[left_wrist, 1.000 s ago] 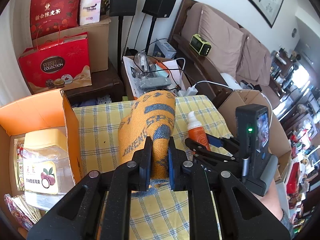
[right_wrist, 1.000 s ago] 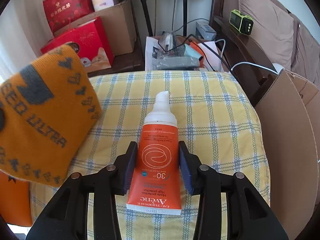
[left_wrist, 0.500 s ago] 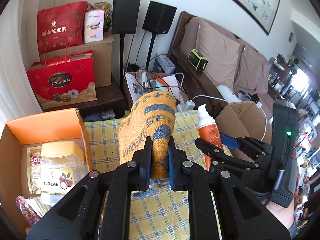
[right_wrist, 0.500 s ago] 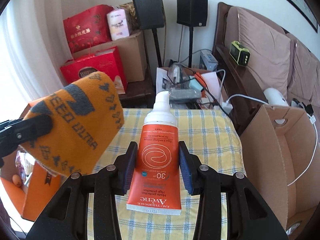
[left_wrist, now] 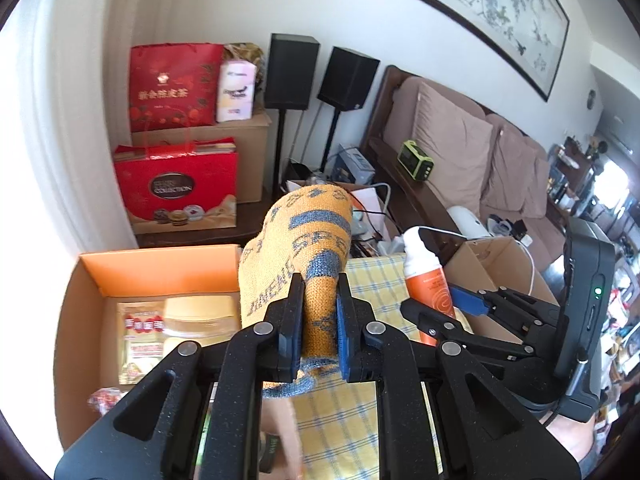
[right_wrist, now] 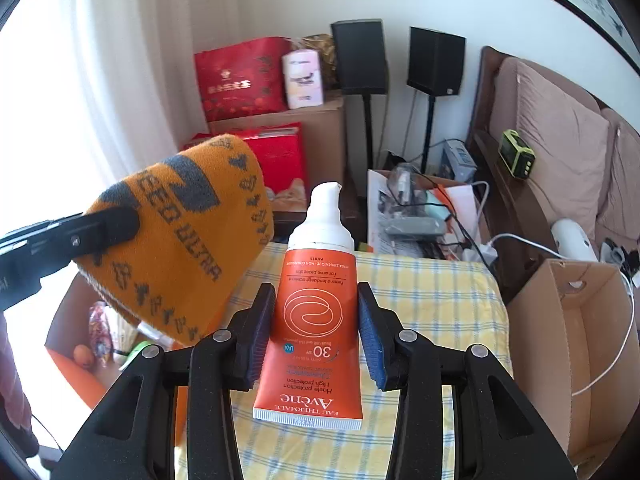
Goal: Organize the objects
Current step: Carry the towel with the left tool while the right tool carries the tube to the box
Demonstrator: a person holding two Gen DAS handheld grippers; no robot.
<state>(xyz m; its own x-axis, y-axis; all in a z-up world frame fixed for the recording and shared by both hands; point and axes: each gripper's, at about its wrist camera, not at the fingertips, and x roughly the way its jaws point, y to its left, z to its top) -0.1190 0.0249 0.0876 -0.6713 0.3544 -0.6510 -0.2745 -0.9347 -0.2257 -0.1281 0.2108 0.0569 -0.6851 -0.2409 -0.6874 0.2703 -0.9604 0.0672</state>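
Note:
My left gripper (left_wrist: 318, 312) is shut on an orange knitted cloth with grey lettering (left_wrist: 300, 252), held high above the yellow checked table (left_wrist: 348, 420). The cloth also shows at the left of the right wrist view (right_wrist: 180, 240). My right gripper (right_wrist: 316, 332) is shut on an orange Avène sunscreen tube with a white cap (right_wrist: 316, 312), lifted above the table (right_wrist: 432, 300). The tube and right gripper show to the right in the left wrist view (left_wrist: 428, 284).
An open orange-lined box (left_wrist: 92, 300) with food packets and a yellow-lidded jar sits left of the table. An open cardboard box (right_wrist: 580, 320) stands to the right. Red gift bags, speakers, a cluttered crate and a sofa lie beyond.
Both grippers have risen well above the table with their objects still held. The table and boxes now look lower and farther away.

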